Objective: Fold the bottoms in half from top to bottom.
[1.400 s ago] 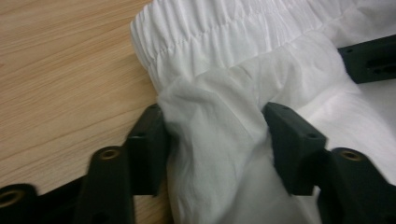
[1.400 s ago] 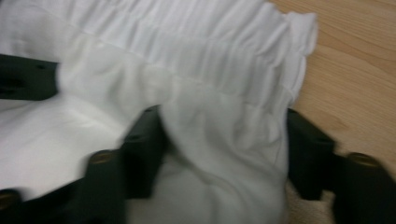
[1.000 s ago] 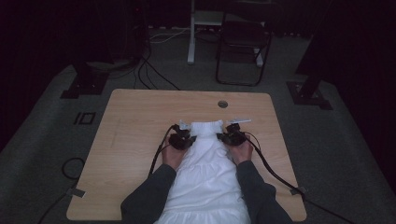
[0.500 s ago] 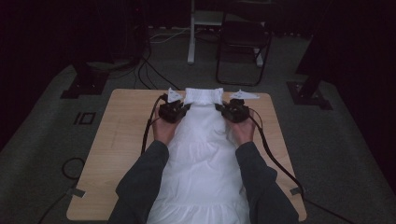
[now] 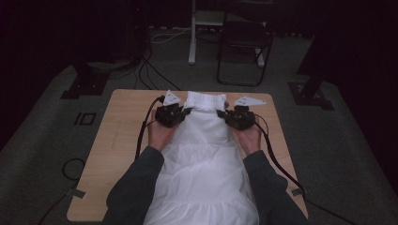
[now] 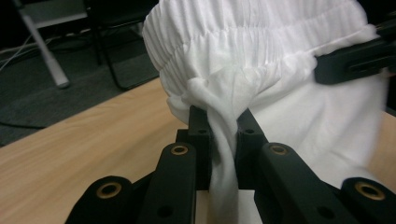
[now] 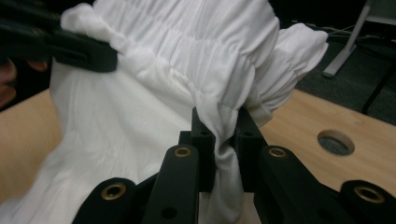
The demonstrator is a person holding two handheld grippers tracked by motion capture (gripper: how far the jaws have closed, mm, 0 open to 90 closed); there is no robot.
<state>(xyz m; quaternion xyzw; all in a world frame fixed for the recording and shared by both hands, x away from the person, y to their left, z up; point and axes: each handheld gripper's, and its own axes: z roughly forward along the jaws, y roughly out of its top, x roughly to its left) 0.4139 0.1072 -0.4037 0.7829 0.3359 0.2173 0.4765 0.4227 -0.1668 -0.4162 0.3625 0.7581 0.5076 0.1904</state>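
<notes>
Both forearms reach forward from the bottom of the high view, sleeves dark, hands side by side near the far edge of the table (image 5: pixel 117 140). The left gripper (image 5: pixel 185 112) and the right gripper (image 5: pixel 224 115) sit at the two sides of a white garment (image 5: pixel 204 159), jaws turned inward toward each other. Each pinches a bunch of cloth just below the gathered elastic band: in the left gripper view the fabric is squeezed between the jaws (image 6: pixel 223 135), and likewise in the right gripper view (image 7: pixel 224 135). The garment lies flat down the middle of the wooden table, band end farthest from the person, hem at the near edge. Beyond the table, a dark chair (image 5: pixel 244 44) stands on grey carpet, with cables (image 5: pixel 150 70) trailing nearby.
</notes>
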